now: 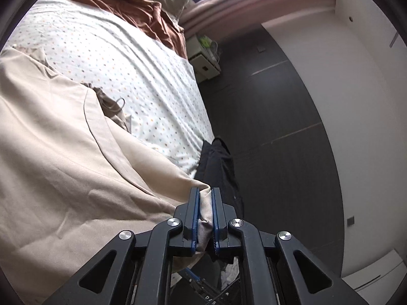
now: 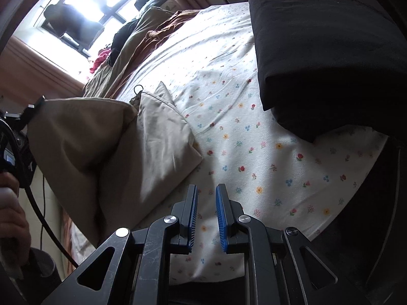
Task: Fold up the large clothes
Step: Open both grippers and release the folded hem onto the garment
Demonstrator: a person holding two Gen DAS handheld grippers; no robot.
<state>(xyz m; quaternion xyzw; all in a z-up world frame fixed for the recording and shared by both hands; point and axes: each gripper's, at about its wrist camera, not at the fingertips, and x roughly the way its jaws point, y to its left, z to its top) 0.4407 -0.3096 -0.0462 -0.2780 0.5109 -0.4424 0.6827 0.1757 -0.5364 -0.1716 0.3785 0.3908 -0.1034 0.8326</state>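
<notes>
Beige garment (image 1: 63,152) is the big thing here, spread over the flowered bedsheet (image 1: 142,76) and running off to the left of the left gripper (image 1: 205,216). Its near corner is bunched up right between that gripper's blue pads (image 1: 195,216), so the jaws are clamped on the cloth with just the fabric's thickness between them. Left wrist view only shows that pinch plus the dark floor and white wall off to the right of the jaws.

The right wrist view gives you the other side of it: the same garment (image 2: 106,147) hangs lifted on the left, pulled up toward the other gripper's black body at the frame edge, with a lighter folded flap lying on the sheet ahead-left of the right gripper (image 2: 206,213). That gripper's jaws are spread apart with nothing in them, just bedsheet (image 2: 254,152) showing through the gap. Ahead and to the right of them sits a black folded cloth (image 2: 318,56). Further out there's a rust-brown blanket (image 2: 162,35) and a bright window (image 2: 84,5).
</notes>
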